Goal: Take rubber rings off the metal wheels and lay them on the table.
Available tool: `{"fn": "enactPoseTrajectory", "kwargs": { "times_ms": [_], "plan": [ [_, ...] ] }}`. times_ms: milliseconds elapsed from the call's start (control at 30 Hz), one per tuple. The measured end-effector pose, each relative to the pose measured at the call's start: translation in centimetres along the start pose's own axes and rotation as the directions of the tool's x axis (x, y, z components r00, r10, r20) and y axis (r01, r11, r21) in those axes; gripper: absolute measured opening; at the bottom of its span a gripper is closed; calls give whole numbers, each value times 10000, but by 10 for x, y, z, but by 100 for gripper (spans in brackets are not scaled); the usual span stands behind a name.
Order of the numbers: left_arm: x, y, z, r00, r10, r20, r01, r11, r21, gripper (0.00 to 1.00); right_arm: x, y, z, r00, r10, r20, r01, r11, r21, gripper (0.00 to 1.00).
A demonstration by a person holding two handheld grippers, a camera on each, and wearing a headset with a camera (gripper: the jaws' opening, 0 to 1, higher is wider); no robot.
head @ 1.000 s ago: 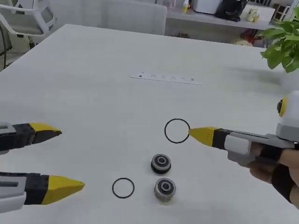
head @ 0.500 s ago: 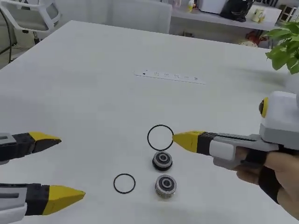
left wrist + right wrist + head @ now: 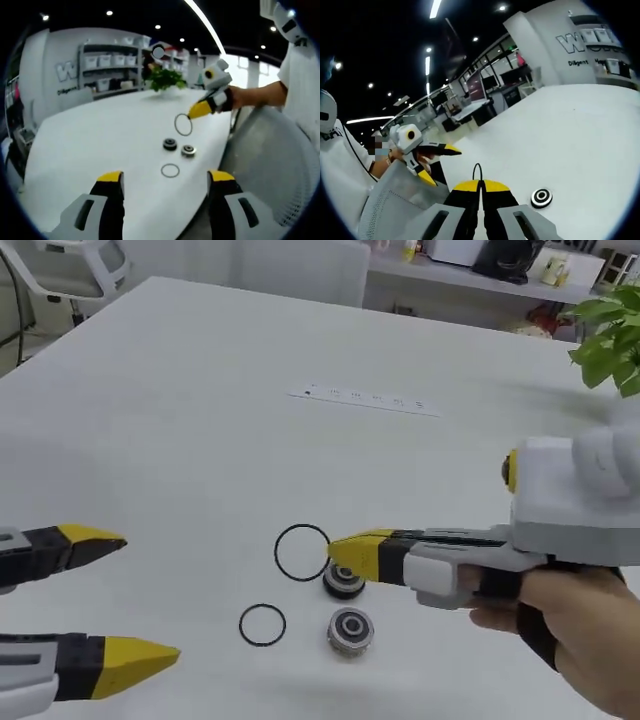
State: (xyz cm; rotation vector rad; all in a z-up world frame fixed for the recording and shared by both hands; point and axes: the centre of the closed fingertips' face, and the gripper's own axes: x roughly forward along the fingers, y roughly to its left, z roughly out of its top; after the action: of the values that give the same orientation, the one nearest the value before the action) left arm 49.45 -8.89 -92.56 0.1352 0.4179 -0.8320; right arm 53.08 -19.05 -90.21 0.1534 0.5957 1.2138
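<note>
My right gripper (image 3: 333,552) is shut on a thin black rubber ring (image 3: 302,552), held upright in the air just left of the far metal wheel (image 3: 346,584). A second wheel (image 3: 351,630) sits nearer, and another black ring (image 3: 262,625) lies flat on the table to its left. My left gripper (image 3: 150,595) hovers open at the lower left, holding nothing. The left gripper view has the held ring (image 3: 183,124), both wheels (image 3: 170,144) (image 3: 188,150) and the flat ring (image 3: 170,170) ahead of its jaws. In the right gripper view the ring (image 3: 477,171) stands edge-on above the shut jaws, with a wheel (image 3: 541,197) to the right.
The white table (image 3: 200,420) is wide and bare around the work. A flat white strip (image 3: 365,400) lies further back. A green plant (image 3: 610,340) stands at the right edge, and a chair (image 3: 70,265) and shelves stand beyond the table.
My right gripper has carried the held ring leftward and nearer, from right of the wheels to just left of the far one. The left gripper has stayed put and open.
</note>
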Motion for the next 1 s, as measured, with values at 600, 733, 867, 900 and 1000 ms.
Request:
{"fn": "enactPoseTrajectory", "kwargs": {
  "times_ms": [600,733,867,900,1000],
  "plan": [
    [3,-5,-1,9998,-182,-120,183,9998,126,69,41,0,-26,9871,70,-1598,-112,9996,-256,0],
    [3,-6,-1,9997,-211,-117,212,9998,64,68,45,-3,-38,9786,59,-2059,-142,9991,-387,0],
    [5,-8,-3,9991,-346,-244,349,9993,114,68,47,-5,-58,9624,-11,-2718,-191,9972,-716,0],
    [5,-9,-4,9990,-349,-275,353,9993,115,68,48,-5,-63,9587,5,-2845,-227,9969,-748,0],
    [5,-8,-3,9991,-338,-241,341,9993,119,68,49,-4,-72,9507,37,-3102,-268,9972,-704,0]
  ]
}}
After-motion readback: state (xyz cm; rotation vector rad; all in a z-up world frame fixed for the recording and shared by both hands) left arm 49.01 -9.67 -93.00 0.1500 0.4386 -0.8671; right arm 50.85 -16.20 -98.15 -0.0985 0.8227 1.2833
